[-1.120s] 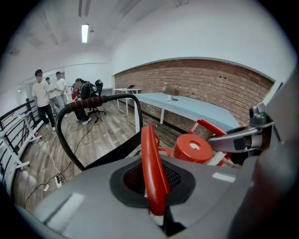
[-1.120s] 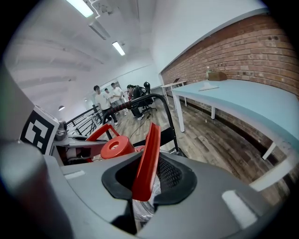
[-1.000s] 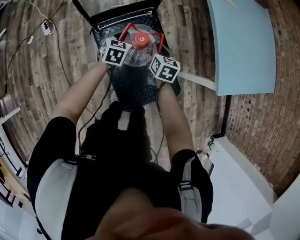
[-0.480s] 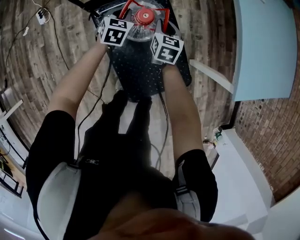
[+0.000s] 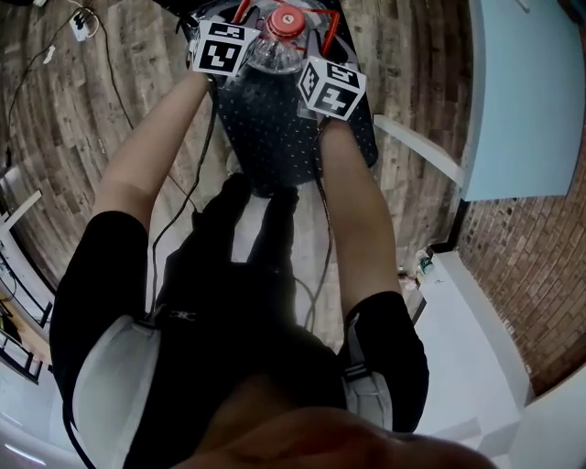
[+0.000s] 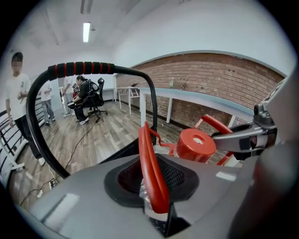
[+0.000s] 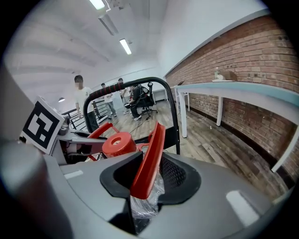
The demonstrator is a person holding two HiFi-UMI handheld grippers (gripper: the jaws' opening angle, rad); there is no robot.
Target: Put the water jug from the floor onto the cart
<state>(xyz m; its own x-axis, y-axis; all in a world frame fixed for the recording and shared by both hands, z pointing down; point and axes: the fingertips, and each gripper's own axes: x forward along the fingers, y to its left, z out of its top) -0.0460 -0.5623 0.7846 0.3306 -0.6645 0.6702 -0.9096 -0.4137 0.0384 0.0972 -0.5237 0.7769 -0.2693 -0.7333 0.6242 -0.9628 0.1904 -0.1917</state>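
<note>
The clear water jug (image 5: 272, 57) with its red cap (image 5: 287, 20) stands on the black perforated cart (image 5: 275, 147). My left gripper (image 5: 240, 38) is at the jug's left and my right gripper (image 5: 313, 71) at its right. In the left gripper view a red jug handle (image 6: 148, 168) stands upright between the jaws of the left gripper (image 6: 150, 183), with room beside it. In the right gripper view the other red handle (image 7: 150, 154) leans loosely in the gap of the right gripper (image 7: 147, 181). Both pairs of jaws have just been opening.
The cart's black push bar with red grip (image 6: 84, 69) arches just behind the jug. A light blue tabletop (image 5: 517, 92) stands to the right along a brick wall (image 5: 540, 275). Cables (image 5: 87, 32) lie on the wood floor at left. People (image 6: 18, 93) stand far off.
Both grippers and the jug have moved away from the person, toward the top of the head view, and come down over the cart's deck. Little has shifted in the last half second.
</note>
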